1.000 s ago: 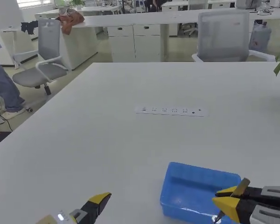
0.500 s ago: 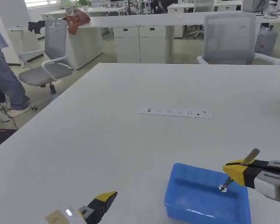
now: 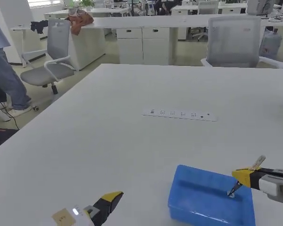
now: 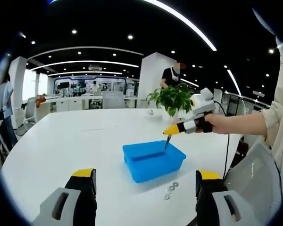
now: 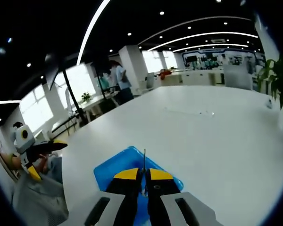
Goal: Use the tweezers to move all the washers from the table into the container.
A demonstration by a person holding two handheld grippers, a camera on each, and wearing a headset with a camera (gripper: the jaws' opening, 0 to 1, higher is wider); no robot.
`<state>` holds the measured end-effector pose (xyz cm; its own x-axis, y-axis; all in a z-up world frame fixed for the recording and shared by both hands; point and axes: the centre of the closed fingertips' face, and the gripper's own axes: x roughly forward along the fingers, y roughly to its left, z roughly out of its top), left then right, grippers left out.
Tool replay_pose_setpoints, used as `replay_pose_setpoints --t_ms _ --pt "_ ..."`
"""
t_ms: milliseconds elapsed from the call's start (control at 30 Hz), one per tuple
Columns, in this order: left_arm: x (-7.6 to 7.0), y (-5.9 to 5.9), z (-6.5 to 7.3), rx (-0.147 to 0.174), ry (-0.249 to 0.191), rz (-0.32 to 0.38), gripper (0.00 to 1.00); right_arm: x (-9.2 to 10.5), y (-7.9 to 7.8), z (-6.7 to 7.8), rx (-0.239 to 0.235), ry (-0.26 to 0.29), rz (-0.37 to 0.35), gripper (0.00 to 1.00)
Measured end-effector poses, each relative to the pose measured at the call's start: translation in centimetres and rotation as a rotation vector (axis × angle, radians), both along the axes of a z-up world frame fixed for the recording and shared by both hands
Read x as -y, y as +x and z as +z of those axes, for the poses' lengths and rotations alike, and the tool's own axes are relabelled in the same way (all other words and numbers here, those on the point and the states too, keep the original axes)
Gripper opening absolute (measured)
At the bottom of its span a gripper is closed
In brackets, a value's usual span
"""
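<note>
**Transfer in progress.** The right claw [image 5: 144, 175] is pressed shut on the tweezers [image 5: 144, 162]. In the head view their tips hang over the blue container [image 3: 203, 195], toward its 3 o'clock side; whether they carry a washer is too small to tell. The left claw [image 4: 145, 174] is spread and holds nothing. A few washers [image 4: 170, 189] lie on the counter [image 3: 132, 141] just beside the container, at its 5 o'clock in the left gripper view. Judged: these are not yet moved, and the container's contents cannot be read.

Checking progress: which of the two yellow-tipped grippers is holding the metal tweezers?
The right gripper, shut on the thin metal tweezers over the blue plastic container; the left gripper is open and empty.
</note>
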<state>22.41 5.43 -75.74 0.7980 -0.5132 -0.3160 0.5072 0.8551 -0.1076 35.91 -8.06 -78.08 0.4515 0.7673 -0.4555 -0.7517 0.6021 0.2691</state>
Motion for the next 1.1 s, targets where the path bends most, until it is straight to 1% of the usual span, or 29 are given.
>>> replay_pose_setpoints --t_ms 100,167,267,367,433,600,667,700,833,867,900,933,1000,1067,1100 --pt "0.0 0.0 -0.2 -0.006 0.006 -0.001 0.88 0.0 -0.2 -0.6 -0.005 -0.024 0.006 0.02" --pt "0.0 0.0 -0.2 -0.009 0.007 -0.001 0.88 0.0 -0.3 -1.1 -0.004 -0.052 0.017 0.02" --pt "0.1 0.0 0.0 -0.001 -0.004 -0.001 0.89 -0.1 -0.4 -1.8 0.009 -0.100 0.039 0.02" --pt "0.0 0.0 -0.1 -0.010 -0.002 0.002 0.89 -0.3 -0.6 -2.3 0.017 -0.124 0.059 0.02" --pt "0.0 0.1 -0.2 -0.009 0.004 0.004 0.89 -0.5 -0.8 -2.8 0.011 -0.131 0.069 0.02" --pt "-0.3 0.2 -0.1 0.005 0.020 0.021 0.90 -0.7 -1.1 -3.3 0.022 -0.155 0.089 0.03" --pt "-0.5 0.3 0.1 0.011 0.000 0.030 0.91 -0.7 -1.2 -3.4 0.028 -0.163 0.097 0.03" --pt "-0.6 0.4 0.2 0.009 -0.009 0.036 0.90 -0.6 -1.2 -3.4 0.033 -0.164 0.100 0.03" --pt "-1.2 0.6 0.2 0.007 -0.032 0.068 0.91 -0.4 -1.3 -3.5 0.038 -0.162 0.103 0.03" --pt "-1.3 0.6 0.2 0.001 -0.034 0.075 0.91 -0.3 -1.4 -3.5 0.038 -0.163 0.105 0.03" --pt "-1.3 0.7 0.2 0.002 -0.034 0.079 0.91 -0.2 -1.5 -3.5 0.044 -0.168 0.106 0.03" --pt "-1.4 0.7 0.1 0.002 -0.029 0.080 0.91 -0.1 -1.5 -3.4 0.051 -0.173 0.108 0.03" --pt "-1.3 0.6 0.0 0.002 -0.010 0.080 0.91 0.2 -1.6 -3.4 0.050 -0.179 0.109 0.03" --pt "-1.2 0.6 0.0 0.005 -0.006 0.073 0.90 0.4 -1.6 -3.4 0.050 -0.181 0.109 0.03" --pt "-1.1 0.5 -0.1 -0.001 0.000 0.068 0.90 0.6 -1.6 -3.3 0.050 -0.180 0.107 0.03"
